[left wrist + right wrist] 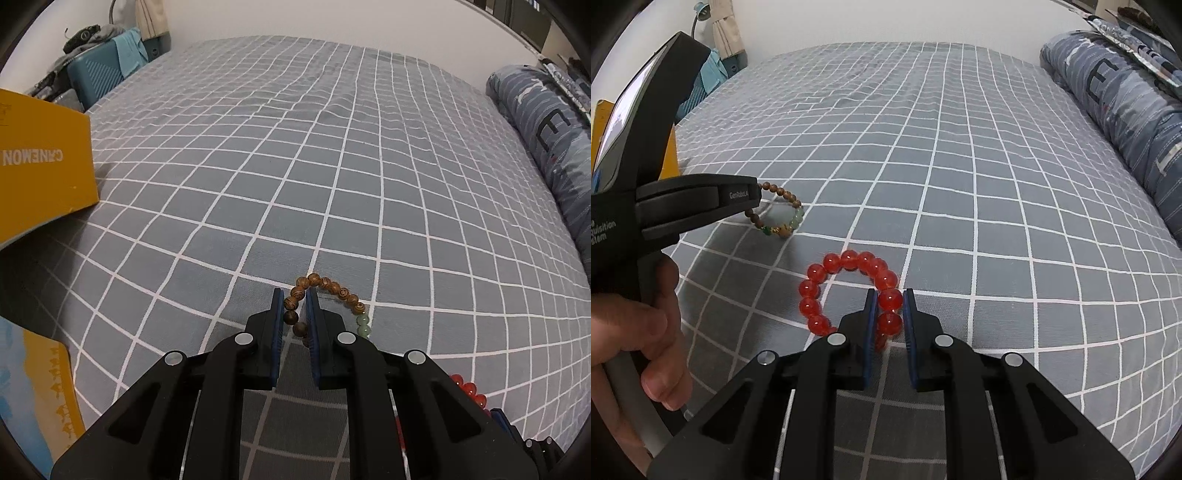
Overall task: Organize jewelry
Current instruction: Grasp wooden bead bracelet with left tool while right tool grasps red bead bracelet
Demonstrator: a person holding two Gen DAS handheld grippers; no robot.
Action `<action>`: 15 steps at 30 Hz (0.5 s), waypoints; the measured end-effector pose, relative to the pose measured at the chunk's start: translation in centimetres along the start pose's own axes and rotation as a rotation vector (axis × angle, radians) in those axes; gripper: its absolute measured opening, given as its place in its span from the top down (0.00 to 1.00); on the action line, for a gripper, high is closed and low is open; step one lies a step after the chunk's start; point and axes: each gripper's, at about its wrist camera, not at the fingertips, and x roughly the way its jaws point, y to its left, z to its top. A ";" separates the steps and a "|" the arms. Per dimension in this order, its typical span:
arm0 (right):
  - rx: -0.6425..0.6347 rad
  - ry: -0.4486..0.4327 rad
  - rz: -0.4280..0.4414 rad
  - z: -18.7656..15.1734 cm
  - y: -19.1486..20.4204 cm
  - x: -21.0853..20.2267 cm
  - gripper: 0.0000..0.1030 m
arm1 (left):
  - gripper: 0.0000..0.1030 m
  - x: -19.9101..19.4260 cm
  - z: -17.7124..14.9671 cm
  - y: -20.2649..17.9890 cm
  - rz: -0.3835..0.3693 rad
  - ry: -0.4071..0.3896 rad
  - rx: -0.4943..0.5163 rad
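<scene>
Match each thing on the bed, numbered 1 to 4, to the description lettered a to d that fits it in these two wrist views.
Things:
1. wooden bead bracelet
2. red bead bracelet
3. yellow box
4. rolled quilt

Descriptions:
a. lies along the bed's right edge, blue-grey
b. between the fingers of the right gripper
c. at the bed's left edge, with printed lettering
d. between the fingers of the left gripper

Pairs: 1-d, 2-b, 3-c, 4-a

The grey checked bedsheet [332, 166] lies open toward twelve o'clock; a yellow cardboard box [40, 166] blocks nine o'clock, a rolled blue patterned quilt [546, 140] three o'clock.
</scene>
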 end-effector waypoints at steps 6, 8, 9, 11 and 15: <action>0.005 -0.027 0.003 -0.2 0.0 -1.7 0.88 | 0.93 -1.4 -0.5 0.0 -0.009 -0.007 0.005; 0.007 -0.038 0.006 -0.3 0.0 -2.3 0.88 | 0.93 -1.9 -0.6 -0.1 -0.014 -0.011 0.007; 0.006 -0.042 0.005 -0.4 0.0 -2.6 0.88 | 0.93 -2.2 -0.7 -0.1 -0.018 -0.011 0.008; 0.007 -0.049 0.007 -0.4 0.0 -3.2 0.88 | 0.93 -2.7 -0.9 -0.2 -0.036 -0.006 0.010; 0.006 -0.066 0.008 -0.5 0.1 -4.6 0.88 | 0.93 -4.0 -1.2 -0.4 -0.054 -0.006 0.015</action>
